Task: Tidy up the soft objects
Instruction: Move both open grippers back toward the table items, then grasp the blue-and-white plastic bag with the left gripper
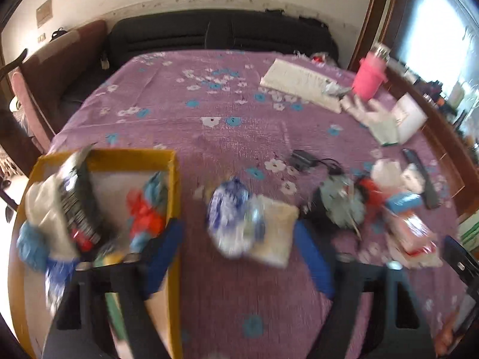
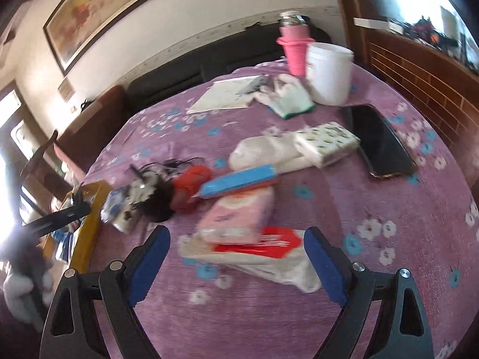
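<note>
- Left gripper [image 1: 239,239]: tongs spread wide, nothing between them; hangs above a blue-and-white soft packet [image 1: 229,209] lying on the purple cloth [image 1: 227,137], just right of the yellow box [image 1: 175,167].
- Right gripper [image 2: 236,254]: tongs apart, empty, over a pink tissue pack [image 2: 236,218] on the cloth.
- Box holds a red-and-blue soft item [image 1: 146,209].

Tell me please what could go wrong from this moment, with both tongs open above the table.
1. The pink tissue pack lies on a red-and-white bag; the open right tongs may pinch both together.
2. The yellow box already looks crowded, so the blue-and-white packet between the left tongs could spill over its wall.
3. Black cables lie tangled near the red soft item; lifting it might drag them.
</note>
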`<action>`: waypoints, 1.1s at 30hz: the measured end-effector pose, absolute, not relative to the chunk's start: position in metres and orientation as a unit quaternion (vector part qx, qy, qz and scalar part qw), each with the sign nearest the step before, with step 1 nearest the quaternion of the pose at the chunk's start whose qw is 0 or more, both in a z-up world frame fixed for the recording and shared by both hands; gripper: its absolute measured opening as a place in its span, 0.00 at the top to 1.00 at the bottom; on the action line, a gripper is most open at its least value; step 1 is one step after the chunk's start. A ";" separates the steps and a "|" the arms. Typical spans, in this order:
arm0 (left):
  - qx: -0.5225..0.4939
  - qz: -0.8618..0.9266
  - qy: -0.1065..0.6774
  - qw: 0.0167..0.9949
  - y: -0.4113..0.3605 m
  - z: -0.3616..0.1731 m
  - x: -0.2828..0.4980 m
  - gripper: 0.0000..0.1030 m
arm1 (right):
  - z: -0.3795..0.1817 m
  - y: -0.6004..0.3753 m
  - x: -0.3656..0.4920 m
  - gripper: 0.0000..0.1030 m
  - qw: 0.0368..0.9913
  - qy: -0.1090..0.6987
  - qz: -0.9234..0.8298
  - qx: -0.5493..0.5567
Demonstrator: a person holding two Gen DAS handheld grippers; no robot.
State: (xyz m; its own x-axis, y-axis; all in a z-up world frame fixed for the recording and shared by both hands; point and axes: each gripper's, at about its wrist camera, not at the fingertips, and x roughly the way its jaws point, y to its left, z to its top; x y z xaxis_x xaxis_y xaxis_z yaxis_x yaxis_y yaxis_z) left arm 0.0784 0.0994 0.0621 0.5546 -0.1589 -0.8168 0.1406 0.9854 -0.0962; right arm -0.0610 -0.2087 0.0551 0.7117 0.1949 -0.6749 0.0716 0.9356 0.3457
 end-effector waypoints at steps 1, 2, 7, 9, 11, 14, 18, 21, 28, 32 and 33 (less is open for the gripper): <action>-0.007 -0.079 0.474 0.877 0.097 0.056 0.089 0.47 | 0.053 -0.214 -0.062 0.09 0.908 0.375 0.034 0.182; -0.005 -0.073 0.479 0.875 0.095 0.052 0.098 0.47 | 0.051 -0.218 -0.062 0.09 0.908 0.373 0.036 0.188; 0.017 -0.048 0.514 0.856 0.086 0.028 0.126 0.47 | 0.043 -0.236 -0.063 0.09 0.905 0.369 0.041 0.208; 0.012 -0.045 0.513 0.857 0.087 0.024 0.127 0.46 | 0.041 -0.241 -0.062 0.09 0.903 0.370 0.043 0.215; 0.004 -0.048 0.513 0.857 0.089 0.027 0.126 0.59 | 0.041 -0.246 -0.063 0.09 0.901 0.370 0.044 0.222; -0.010 -0.057 0.493 0.868 0.093 0.040 0.114 0.59 | 0.042 -0.254 -0.066 0.09 0.901 0.370 0.041 0.223; -0.033 -0.086 0.471 0.877 0.094 0.063 0.087 0.59 | 0.038 -0.266 -0.062 0.09 0.896 0.382 0.031 0.225; -0.051 -0.125 0.460 0.878 0.092 0.081 0.053 0.59 | 0.031 -0.269 -0.052 0.09 0.884 0.402 0.041 0.233; -0.069 -0.192 0.476 0.856 0.075 0.072 -0.016 0.59 | 0.012 -0.248 -0.022 0.10 0.853 0.440 0.106 0.258; -0.065 -0.190 0.489 0.849 0.070 0.052 -0.030 0.59 | 0.017 -0.203 -0.037 0.11 0.817 0.468 0.246 0.231; -0.066 -0.189 0.493 0.847 0.070 0.047 -0.030 0.59 | 0.020 -0.187 -0.046 0.11 0.799 0.477 0.300 0.212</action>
